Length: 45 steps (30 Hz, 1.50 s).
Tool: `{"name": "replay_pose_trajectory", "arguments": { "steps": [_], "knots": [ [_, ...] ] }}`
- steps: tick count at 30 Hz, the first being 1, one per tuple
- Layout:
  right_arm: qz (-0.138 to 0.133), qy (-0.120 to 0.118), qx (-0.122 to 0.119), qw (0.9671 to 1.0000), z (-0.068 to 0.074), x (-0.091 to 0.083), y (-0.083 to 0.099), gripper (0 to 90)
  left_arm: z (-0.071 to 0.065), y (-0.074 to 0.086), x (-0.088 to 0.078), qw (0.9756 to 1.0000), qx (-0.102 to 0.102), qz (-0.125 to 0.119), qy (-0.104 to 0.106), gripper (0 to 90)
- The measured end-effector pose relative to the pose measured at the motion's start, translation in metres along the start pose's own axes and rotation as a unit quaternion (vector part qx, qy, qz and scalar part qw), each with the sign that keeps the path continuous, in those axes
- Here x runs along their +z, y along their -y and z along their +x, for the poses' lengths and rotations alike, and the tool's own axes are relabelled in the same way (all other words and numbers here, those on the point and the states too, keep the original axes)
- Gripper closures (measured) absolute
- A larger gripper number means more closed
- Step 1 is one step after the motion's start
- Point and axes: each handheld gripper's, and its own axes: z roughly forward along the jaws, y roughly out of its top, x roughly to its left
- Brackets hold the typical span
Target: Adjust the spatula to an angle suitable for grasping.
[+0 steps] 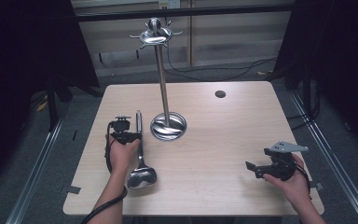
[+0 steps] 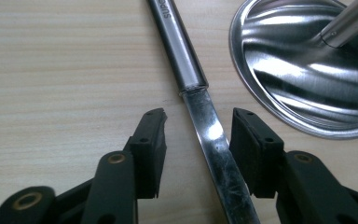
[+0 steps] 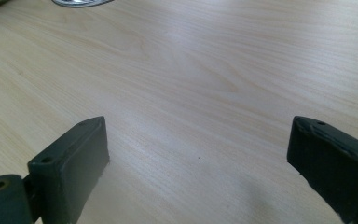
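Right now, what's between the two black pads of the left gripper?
The flat steel neck of the ladle runs between the left gripper pads, with a gap on each side, lying on the wooden table. The left gripper view shows it.

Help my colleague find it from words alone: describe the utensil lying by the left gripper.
On the wooden table stands a tall steel stand with a round base. Just left of that base lies a steel ladle, its bowl toward the person. The left gripper straddles its flat shaft, the only loose utensil there.

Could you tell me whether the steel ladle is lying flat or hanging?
Lying flat: the shiny steel ladle rests on the wooden table, beside the stand's base.
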Motion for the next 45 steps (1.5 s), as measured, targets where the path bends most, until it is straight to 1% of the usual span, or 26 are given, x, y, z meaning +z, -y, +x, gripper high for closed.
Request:
{"name": "replay_pose_trajectory", "arguments": {
  "steps": [3, 4, 5, 9, 11, 12, 13, 14, 15, 16, 17, 20, 22, 23, 24, 25, 26, 27, 28, 29, 30, 32, 37, 40, 44, 45],
  "knots": [
    [0.0, -0.001, 0.001, 1.0, 0.0, 0.0, 0.0, 4.9, -0.002, 0.0, 0.005, 1.0, -0.005, 0.004, -0.002, 53.5],
    [0.0, -0.001, 0.001, 1.0, 0.0, 0.0, 0.0, 4.9, -0.002, 0.0, 0.007, 0.9999, -0.006, 0.009, 0.001, 52.9],
    [0.0, -0.002, -0.001, 1.0, -0.001, 0.0, 0.0, 4.9, -0.004, 0.0, 0.01, 0.9999, -0.004, 0.012, -0.003, 52.9],
    [0.0, -0.002, 0.001, 1.0, -0.001, 0.0, 0.0, 4.9, -0.006, 0.0, 0.015, 0.9998, -0.003, 0.019, -0.006, 53.3],
    [0.001, -0.001, 0.0, 1.0, -0.001, 0.0, 0.0, 5.0, -0.007, -0.001, 0.017, 0.9997, -0.002, 0.021, -0.009, 53.6],
    [0.001, -0.001, 0.0, 1.0, -0.001, 0.0, 0.0, 5.0, -0.009, -0.002, 0.019, 0.9998, -0.005, 0.016, -0.01, 53.6],
    [0.002, -0.001, 0.0, 1.0, -0.001, 0.0, 0.0, 4.9, -0.01, -0.003, 0.019, 0.9997, 0.004, 0.022, -0.012, 53.8],
    [0.003, 0.0, 0.0, 1.0, -0.001, 0.0, 0.0, 4.9, -0.011, -0.003, 0.019, 0.9994, 0.009, 0.027, -0.019, 54.8],
    [0.003, 0.0, 0.0, 1.0, -0.001, 0.0, 0.001, 5.0, -0.013, -0.005, 0.019, 0.999, 0.015, 0.031, -0.027, 63.1],
    [0.003, 0.0, 0.0, 1.0, -0.001, 0.0, 0.001, 5.0, -0.013, -0.005, 0.019, 0.9989, 0.015, 0.036, -0.026, 63.1],
    [0.002, 0.0, 0.001, 1.0, -0.001, 0.0, 0.001, 5.0, -0.014, -0.007, 0.019, 0.9984, 0.011, 0.044, -0.032, 65.7],
    [0.002, -0.001, 0.002, 1.0, -0.001, 0.0, 0.0, 5.0, -0.016, -0.008, 0.019, 0.9981, 0.005, 0.049, -0.036, 66.7],
    [-0.001, -0.003, 0.001, 1.0, -0.002, 0.0, 0.0, 4.9, -0.016, -0.009, 0.019, 0.9977, -0.018, 0.052, -0.039, 69.1],
    [0.001, -0.001, 0.003, 1.0, -0.002, -0.001, 0.0, 5.0, -0.015, -0.009, 0.019, 0.9975, -0.025, 0.051, -0.042, 72.5],
    [0.001, -0.001, 0.003, 1.0, -0.002, -0.001, 0.0, 5.0, -0.016, -0.008, 0.019, 0.9975, -0.031, 0.049, -0.041, 72.5],
    [-0.001, -0.003, 0.006, 1.0, -0.003, -0.001, 0.001, 4.9, -0.015, -0.008, 0.019, 0.9977, -0.03, 0.045, -0.041, 74.7],
    [-0.001, -0.003, 0.006, 1.0, -0.003, -0.001, 0.001, 4.9, -0.015, -0.007, 0.019, 0.9981, -0.01, 0.04, -0.046, 74.7],
    [-0.002, -0.003, 0.008, 1.0, -0.003, -0.001, 0.001, 5.0, -0.013, -0.007, 0.018, 0.9979, -0.027, 0.039, -0.045, 74.7],
    [-0.002, -0.003, 0.008, 1.0, -0.003, -0.001, 0.001, 5.0, -0.013, -0.007, 0.018, 0.9979, -0.027, 0.039, -0.045, 74.7],
    [-0.002, -0.003, 0.01, 0.9999, -0.003, -0.001, 0.001, 4.9, -0.012, -0.006, 0.018, 0.9977, -0.039, 0.039, -0.038, 74.7],
    [-0.002, -0.004, 0.01, 0.9999, -0.003, -0.001, 0.001, 5.0, -0.011, -0.006, 0.017, 0.9976, -0.039, 0.042, -0.04, 74.8],
    [-0.001, -0.004, 0.009, 1.0, -0.004, 0.0, 0.001, 4.9, -0.009, -0.006, 0.014, 0.9979, -0.04, 0.037, -0.036, 74.8],
    [-0.002, -0.006, 0.008, 0.9999, -0.003, 0.001, 0.001, 4.9, -0.008, -0.007, 0.005, 0.999, -0.034, 0.014, -0.027, 74.9],
    [-0.002, -0.007, 0.007, 0.9999, -0.003, 0.001, 0.001, 5.0, -0.007, -0.008, -0.002, 0.9996, -0.023, -0.005, -0.015, 74.8],
    [-0.005, -0.009, 0.01, 0.9999, -0.002, 0.001, 0.001, 4.9, -0.006, -0.008, -0.013, 0.9993, -0.022, -0.03, 0.003, 74.8],
    [-0.005, -0.01, 0.01, 0.9999, -0.002, 0.001, 0.0, 4.9, -0.006, -0.008, -0.015, 0.9989, -0.025, -0.039, 0.008, 74.9]
  ]
}}
